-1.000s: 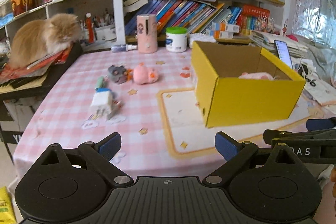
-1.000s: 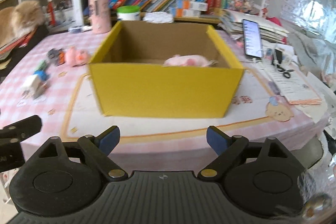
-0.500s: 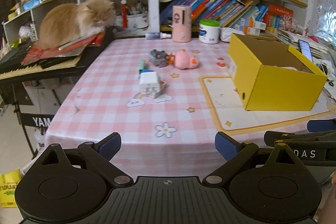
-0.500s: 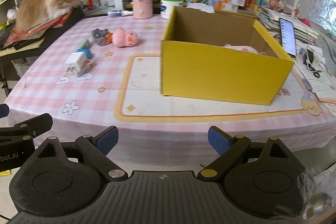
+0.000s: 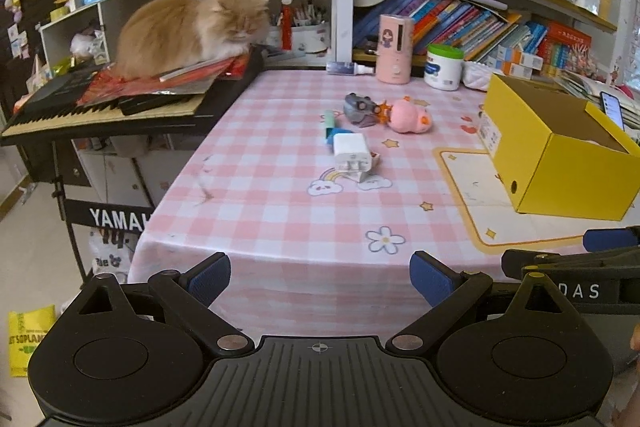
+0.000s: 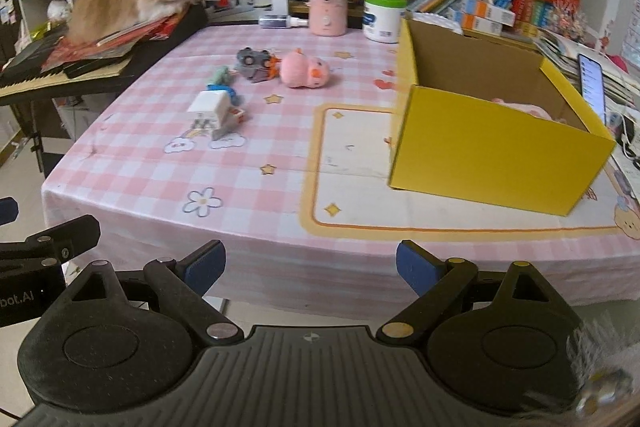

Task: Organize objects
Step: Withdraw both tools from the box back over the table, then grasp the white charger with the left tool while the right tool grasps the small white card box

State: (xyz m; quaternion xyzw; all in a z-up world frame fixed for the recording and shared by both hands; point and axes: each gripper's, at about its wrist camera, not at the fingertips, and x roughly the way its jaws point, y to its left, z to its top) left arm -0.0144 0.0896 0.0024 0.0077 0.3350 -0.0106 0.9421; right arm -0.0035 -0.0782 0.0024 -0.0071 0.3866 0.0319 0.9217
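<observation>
Left wrist view: the left gripper (image 5: 320, 273) hangs off the near edge of the table (image 5: 280, 219), jaws spread wide with nothing between them. On the pink checked cloth lie a white charger (image 5: 351, 151), a green-and-blue item (image 5: 330, 125) just behind it, a grey toy (image 5: 360, 105) and a pink toy (image 5: 408, 111) touching side by side. The yellow box (image 5: 560, 163) stands open on the mat at right, well apart from the toys. A cat (image 5: 188, 29) sits on papers atop a keyboard (image 5: 80, 111) at left.

Right wrist view: the right gripper (image 6: 310, 265) is likewise off the near edge, jaws wide apart and empty. The box (image 6: 492, 151) stands ahead at right, with something pink (image 6: 520, 107) inside at its far side. The charger (image 6: 210, 107), grey toy (image 6: 254, 61) and pink toy (image 6: 304, 69) lie left of it on the cloth. A pink cylinder (image 6: 327, 5) and a white jar (image 6: 383, 17) stand at the table's back edge.
</observation>
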